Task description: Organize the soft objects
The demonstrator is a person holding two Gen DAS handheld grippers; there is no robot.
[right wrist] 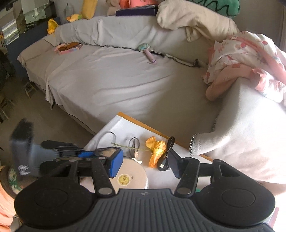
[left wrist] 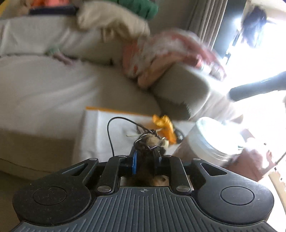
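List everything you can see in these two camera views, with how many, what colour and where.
sofa: one, grey cover, across the back
floral blanket: one, pink and white, over the sofa arm
beige cushion: one, on the sofa back
mushroom toy: one, teal cap, on the seat
artificial flower: one, orange, on the white table
black cable: one, beside the flower
round lid: one, beige, near edge
left gripper: shut on a furry wired item
right gripper: fingers apart, empty
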